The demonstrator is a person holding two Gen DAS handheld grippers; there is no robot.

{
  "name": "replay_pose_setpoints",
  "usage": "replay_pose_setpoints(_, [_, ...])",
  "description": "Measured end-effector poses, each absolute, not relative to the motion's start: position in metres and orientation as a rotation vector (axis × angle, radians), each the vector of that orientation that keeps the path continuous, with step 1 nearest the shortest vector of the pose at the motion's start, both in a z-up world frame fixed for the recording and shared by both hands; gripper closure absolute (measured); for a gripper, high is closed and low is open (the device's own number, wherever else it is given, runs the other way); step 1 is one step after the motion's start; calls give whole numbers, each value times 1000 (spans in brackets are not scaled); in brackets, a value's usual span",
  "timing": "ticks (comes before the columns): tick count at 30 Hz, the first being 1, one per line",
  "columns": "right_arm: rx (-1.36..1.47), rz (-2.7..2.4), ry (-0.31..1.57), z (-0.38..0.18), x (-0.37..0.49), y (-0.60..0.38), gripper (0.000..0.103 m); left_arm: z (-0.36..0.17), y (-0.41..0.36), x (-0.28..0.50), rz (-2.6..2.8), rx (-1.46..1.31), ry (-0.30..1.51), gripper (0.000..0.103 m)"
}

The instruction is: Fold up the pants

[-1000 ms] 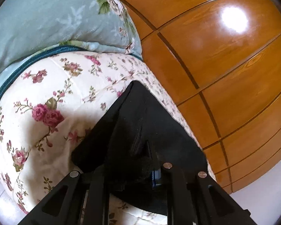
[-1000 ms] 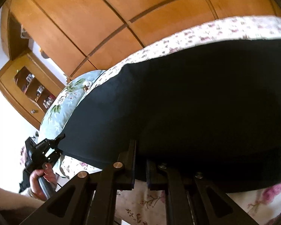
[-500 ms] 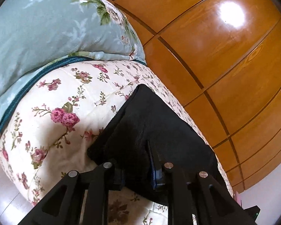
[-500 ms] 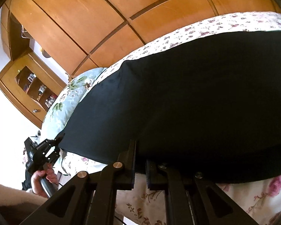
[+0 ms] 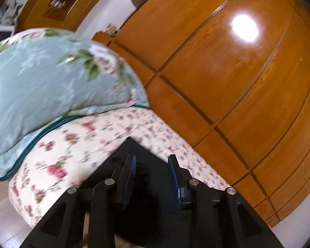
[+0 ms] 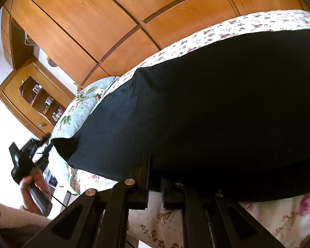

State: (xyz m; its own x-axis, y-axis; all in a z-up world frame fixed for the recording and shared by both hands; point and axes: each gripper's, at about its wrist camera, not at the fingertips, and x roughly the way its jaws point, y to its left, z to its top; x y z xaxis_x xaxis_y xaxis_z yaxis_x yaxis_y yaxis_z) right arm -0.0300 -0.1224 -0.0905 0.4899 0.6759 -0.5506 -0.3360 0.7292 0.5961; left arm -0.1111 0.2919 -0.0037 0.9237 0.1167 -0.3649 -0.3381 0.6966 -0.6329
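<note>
The black pants [image 6: 217, 107] lie flat on the floral bedspread [image 6: 248, 22]. My right gripper [image 6: 155, 161] is shut on the pants' near edge. In the left wrist view one corner of the pants [image 5: 132, 155] points away from me. My left gripper [image 5: 152, 159] is open and empty, its blue-padded fingers [image 5: 173, 175] apart above that corner. The left gripper also shows in the right wrist view [image 6: 41, 144], held in a hand just off the pants' left corner.
A pale green flowered pillow [image 5: 47, 82] lies on the bed's left end. A tall wooden wardrobe [image 5: 227, 72] runs along the far side of the bed. A wooden shelf cabinet [image 6: 31, 97] stands at far left. Floor tiles [image 5: 2, 219] show below the bed's edge.
My left gripper has opened, let go of the pants' corner and drawn back and up. The right gripper stays shut on the near edge.
</note>
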Motion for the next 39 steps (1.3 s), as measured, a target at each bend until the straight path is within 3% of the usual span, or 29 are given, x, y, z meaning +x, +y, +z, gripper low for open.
replay_pose_setpoints(3, [444,641,864,-87,-31,-124,90,10,276,-97,244,-725,286,67])
replay_pose_setpoints(5, [423,637,860,-81,-34,-127,77,14,264,-80,196,-705,302,58])
replay_pose_setpoints(8, [365,621,822,-66,-39,-134,62,12,241,-43,101,-685,401,58])
replay_pose_setpoints(19, [319,563,651,-15,-52,-170,62,-23,132,82,-159,-354,675,57])
replay_pose_setpoints(25, [209,698,673,11,21,-126,62,-69,142,97,-198,-452,738,59])
replay_pose_setpoints(31, [101,803,771,3,109,-58,54,-69,161,80,-208,-545,633,60])
replay_pose_setpoints(39, [65,967,1125,-57,190,2,54,-70,167,76,-234,-577,585,60])
